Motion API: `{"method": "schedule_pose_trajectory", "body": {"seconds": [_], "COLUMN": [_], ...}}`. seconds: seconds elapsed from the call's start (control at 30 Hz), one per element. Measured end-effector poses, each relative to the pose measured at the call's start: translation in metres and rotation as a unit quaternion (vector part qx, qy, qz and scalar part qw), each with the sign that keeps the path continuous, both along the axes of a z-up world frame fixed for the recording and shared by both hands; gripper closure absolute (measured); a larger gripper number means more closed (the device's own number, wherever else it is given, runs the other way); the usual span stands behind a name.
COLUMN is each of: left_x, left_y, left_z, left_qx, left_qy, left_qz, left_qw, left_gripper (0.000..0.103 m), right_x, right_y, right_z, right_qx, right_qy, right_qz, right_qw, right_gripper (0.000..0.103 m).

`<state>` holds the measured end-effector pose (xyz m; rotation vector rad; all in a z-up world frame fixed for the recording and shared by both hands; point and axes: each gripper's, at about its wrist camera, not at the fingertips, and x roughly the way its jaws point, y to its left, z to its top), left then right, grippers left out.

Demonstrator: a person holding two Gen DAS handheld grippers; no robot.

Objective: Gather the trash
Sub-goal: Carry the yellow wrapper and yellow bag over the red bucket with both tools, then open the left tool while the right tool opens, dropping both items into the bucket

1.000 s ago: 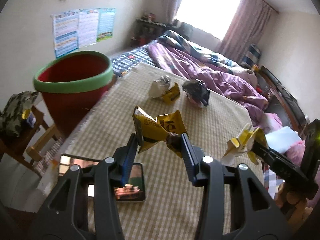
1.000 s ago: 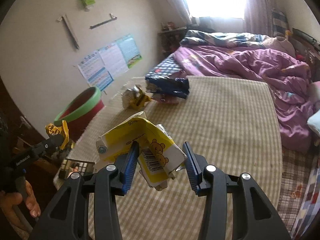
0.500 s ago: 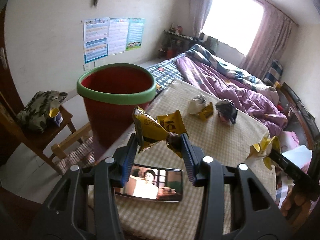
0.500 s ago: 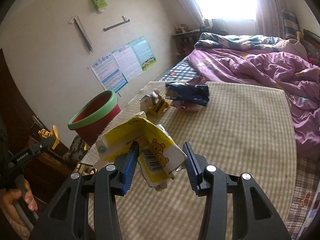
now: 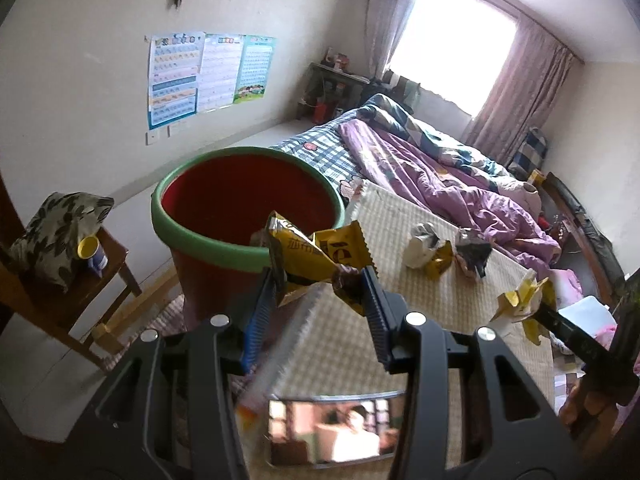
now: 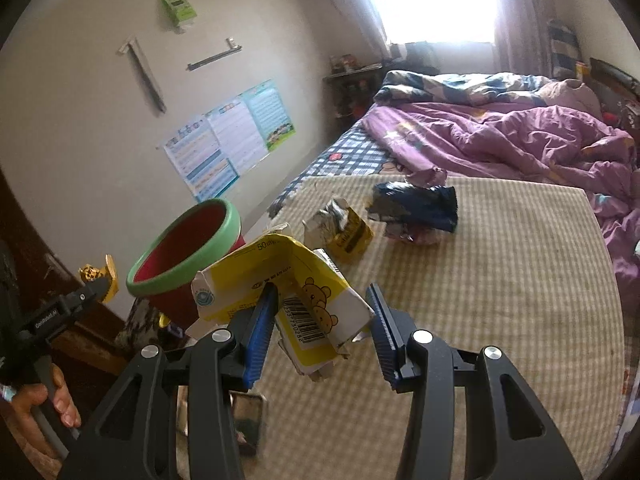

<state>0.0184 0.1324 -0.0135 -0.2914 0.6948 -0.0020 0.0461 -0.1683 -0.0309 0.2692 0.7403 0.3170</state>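
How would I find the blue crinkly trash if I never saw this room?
Find the checked mat on the bed, in front of the purple quilt. Near its far edge lie two scraps. The blue wrapper is the dark, shiny one, right of the silver-and-yellow carton.

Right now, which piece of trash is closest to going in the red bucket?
The yellow snack wrapper in the left gripper, beside the red bucket rim. The others are farther away.
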Motion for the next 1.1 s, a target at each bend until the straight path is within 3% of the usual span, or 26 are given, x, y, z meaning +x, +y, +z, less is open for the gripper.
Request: {"method": "schedule_pose_trajectory", "body": {"seconds": [0.17, 0.23, 0.43, 0.67, 0.8, 1.1], "left_x": [0.020, 0.029, 0.047, 0.069, 0.079, 0.093], "left_y": [0.027, 0.035, 0.055, 0.077, 0.080, 0.074], "left_z": [-0.007, -0.007, 0.010, 0.021, 0.017, -0.011], "left_qx": [-0.005, 0.012, 0.045, 0.043, 0.041, 0.043], "left_qy": [0.002, -0.001, -0.022, -0.035, -0.026, 0.020], "left_qz": [-0.025, -0.033, -0.039, -0.026, -0.019, -0.012], "left_qw": [0.9997, 0.9994, 0.9980, 0.9982, 0.9987, 0.9988], "left_gripper": [0.061, 0.061, 0.061, 0.061, 0.061, 0.061], "right_x": [0.014, 0.019, 0.040, 0.075, 0.087, 0.106], "right_y": [0.029, 0.042, 0.089, 0.136, 0.153, 0.160], "right_z": [0.001, 0.001, 0.021, 0.053, 0.057, 0.037], "right_qx": [0.000, 0.005, 0.008, 0.016, 0.012, 0.017], "right_qy": [0.002, 0.006, -0.009, -0.041, -0.049, -0.015], "right_qz": [-0.022, -0.027, 0.001, 0.045, 0.059, 0.059], "right_qw": [1.000, 1.000, 1.000, 0.998, 0.997, 0.998], "right_gripper": [0.059, 0.059, 0.059, 0.059, 0.059, 0.058]}}
